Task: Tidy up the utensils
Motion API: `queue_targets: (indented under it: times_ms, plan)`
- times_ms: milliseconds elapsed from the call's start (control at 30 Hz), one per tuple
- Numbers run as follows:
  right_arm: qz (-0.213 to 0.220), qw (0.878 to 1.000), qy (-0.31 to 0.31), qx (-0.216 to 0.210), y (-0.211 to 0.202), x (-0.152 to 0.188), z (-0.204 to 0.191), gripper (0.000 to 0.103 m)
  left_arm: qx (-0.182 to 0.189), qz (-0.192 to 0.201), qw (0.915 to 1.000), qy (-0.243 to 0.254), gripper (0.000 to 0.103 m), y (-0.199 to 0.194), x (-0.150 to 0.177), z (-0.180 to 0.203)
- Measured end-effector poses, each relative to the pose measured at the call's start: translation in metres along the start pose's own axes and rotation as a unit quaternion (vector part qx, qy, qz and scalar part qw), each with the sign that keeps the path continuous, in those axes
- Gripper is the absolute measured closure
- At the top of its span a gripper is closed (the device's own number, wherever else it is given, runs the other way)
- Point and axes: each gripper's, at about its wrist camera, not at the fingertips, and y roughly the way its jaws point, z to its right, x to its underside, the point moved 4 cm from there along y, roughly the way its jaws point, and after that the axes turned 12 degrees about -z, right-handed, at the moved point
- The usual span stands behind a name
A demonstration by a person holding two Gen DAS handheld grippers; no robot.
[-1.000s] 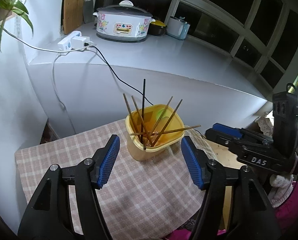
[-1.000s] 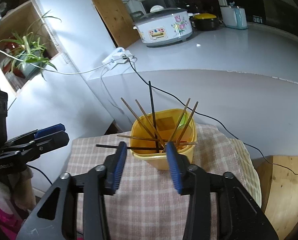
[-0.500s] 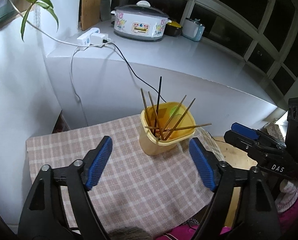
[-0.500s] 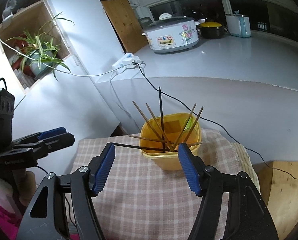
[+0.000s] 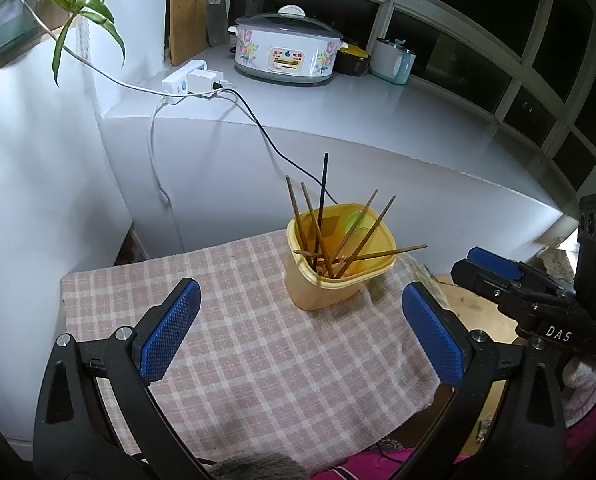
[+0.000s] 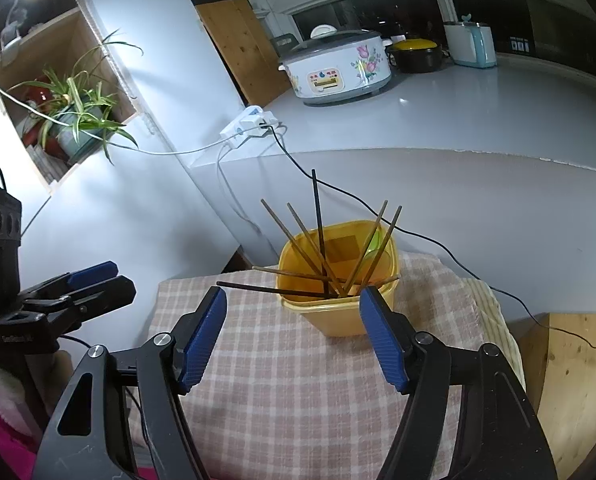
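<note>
1. Nearest first: the left claw is spreading its blue pads wide with nothing between them, only checkered cloth underneath. The right claw is also opening and empty, hanging just in front of the yellow tub. Neither one touches anything.

2. The cloth covers a small tabletop and looks loose and a bit rumpled on the right side. I'd guess any sideways shove on the tub will drag the cloth along, so lift things instead of sliding them.

3. Now the actual job: the chopsticks are in the tub, most of them leaning up and fanned out. Two of them, a black chopstick and a brown one, lie nearly flat across the rim and stick out past it toward the left claw (these are the obvious ones to fix, I think).

4. My take on doing it well: come in with the right claw from above, pinch the black one near its free end outside the rim, tip it upright and let it drop in. Go slow, because bumping the leaning sticks could tip the light tub.

5. Farther back, the white counter holds a rice cooker and a power strip; its black cable hangs down behind the tub, so keep clear.
</note>
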Motion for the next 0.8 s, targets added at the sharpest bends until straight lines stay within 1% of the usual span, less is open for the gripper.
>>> queue_targets:
  times_ms: [100,800]
  plan:
    - [-0.001,1.000,0.000,-0.002,0.0007,-0.0001,0.0000,0.034,-0.001,-0.004,1.0000,-0.001,0.001,0.0011,0.0009,0.0004]
    - [-0.003,1.000,0.010,-0.009,0.0037,0.0021,0.0021,0.034,-0.004,-0.003,1.0000,0.000,0.001,0.0007,0.0014,0.0007]
